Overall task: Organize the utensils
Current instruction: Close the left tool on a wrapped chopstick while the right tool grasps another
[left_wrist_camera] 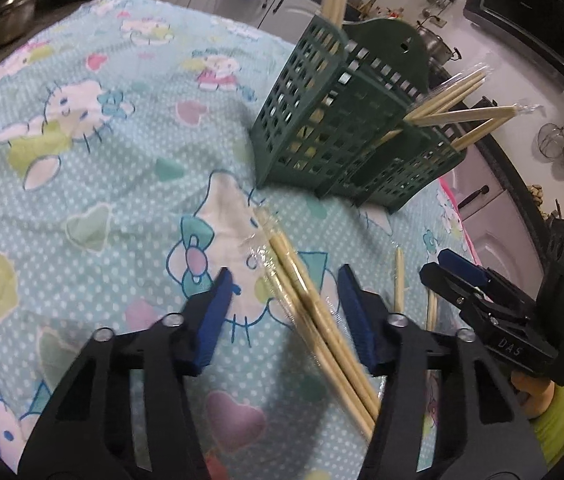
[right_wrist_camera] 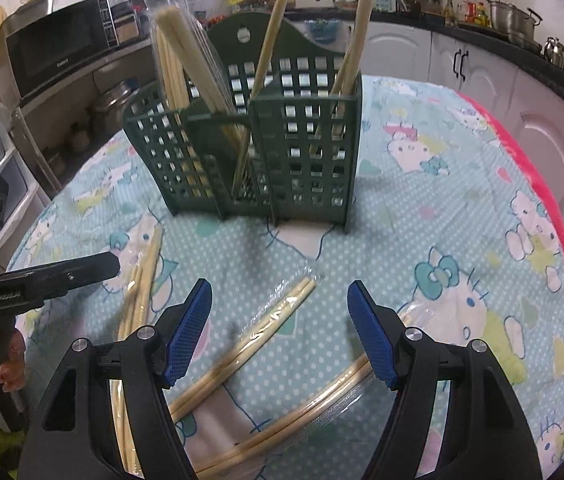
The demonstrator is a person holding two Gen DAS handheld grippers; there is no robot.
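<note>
A green slotted utensil holder (left_wrist_camera: 345,132) (right_wrist_camera: 282,152) stands on the cartoon-print tablecloth (left_wrist_camera: 94,160) with several wooden chopsticks upright in its compartments. A plastic-wrapped chopstick pack (left_wrist_camera: 309,312) lies on the cloth between the blue pads of my left gripper (left_wrist_camera: 286,304); the pads stand clear of it on both sides. My right gripper (right_wrist_camera: 280,320) is open over another wrapped pack (right_wrist_camera: 270,320). A third pack (right_wrist_camera: 301,412) lies closer to me. The left gripper's finger (right_wrist_camera: 82,270) shows at the left of the right wrist view, over more chopsticks (right_wrist_camera: 142,288).
The right gripper (left_wrist_camera: 453,276) enters the left wrist view at the right, held by a hand with a green sleeve (left_wrist_camera: 557,416). Loose chopsticks (left_wrist_camera: 399,280) lie beside it. Kitchen cabinets (right_wrist_camera: 481,72), a microwave (right_wrist_camera: 58,56) and pots (right_wrist_camera: 513,20) surround the table; its pink edge (right_wrist_camera: 561,220) runs along the right.
</note>
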